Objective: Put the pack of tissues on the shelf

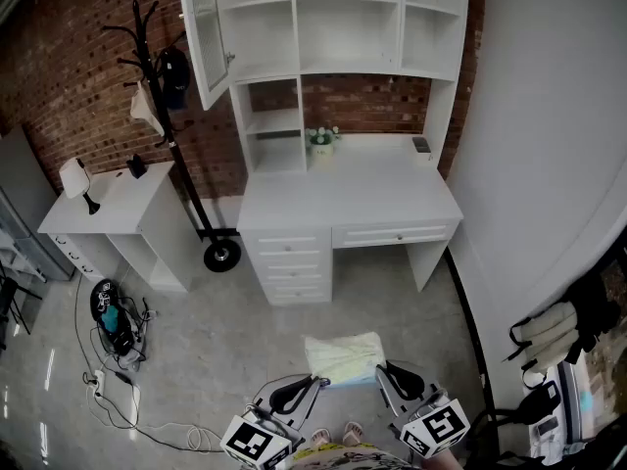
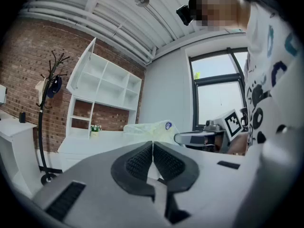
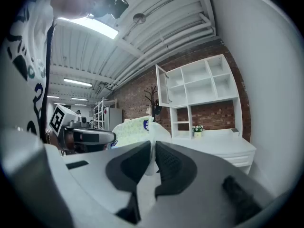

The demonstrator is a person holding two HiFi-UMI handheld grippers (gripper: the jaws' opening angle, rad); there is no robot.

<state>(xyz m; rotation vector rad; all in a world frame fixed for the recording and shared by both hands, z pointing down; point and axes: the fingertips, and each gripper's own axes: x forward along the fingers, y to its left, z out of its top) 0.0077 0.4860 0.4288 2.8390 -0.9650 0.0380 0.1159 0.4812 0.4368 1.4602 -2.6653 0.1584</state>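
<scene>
- Brick wall (image 1: 88, 57) backs a white desk (image 1: 343, 199), which carries a white shelf unit (image 1: 345, 33) with open, bare compartments and one glass door (image 1: 208, 27) swung out at its upper left.
- On the desk, a small pot of flowers (image 1: 321, 143) stands under the shelves.
- Well short of the desk, over the grey floor (image 1: 225, 331) in front of its drawers, the pack of tissues (image 1: 343, 357) hangs between the two grippers.
- The left gripper (image 1: 315, 383) has its jaws pressed together on the pack's wrapper at the side farther from the desk's knee space.
- The right gripper (image 1: 382, 372) pinches the opposite edge, its jaws nearly closed with white wrapper showing between them.
- Progress, as I judge it: the pack is picked up and both grippers face the desk, so the grasp is done.
- What's left is the carry across to the desk, the lift to a shelf compartment, and the release.
</scene>
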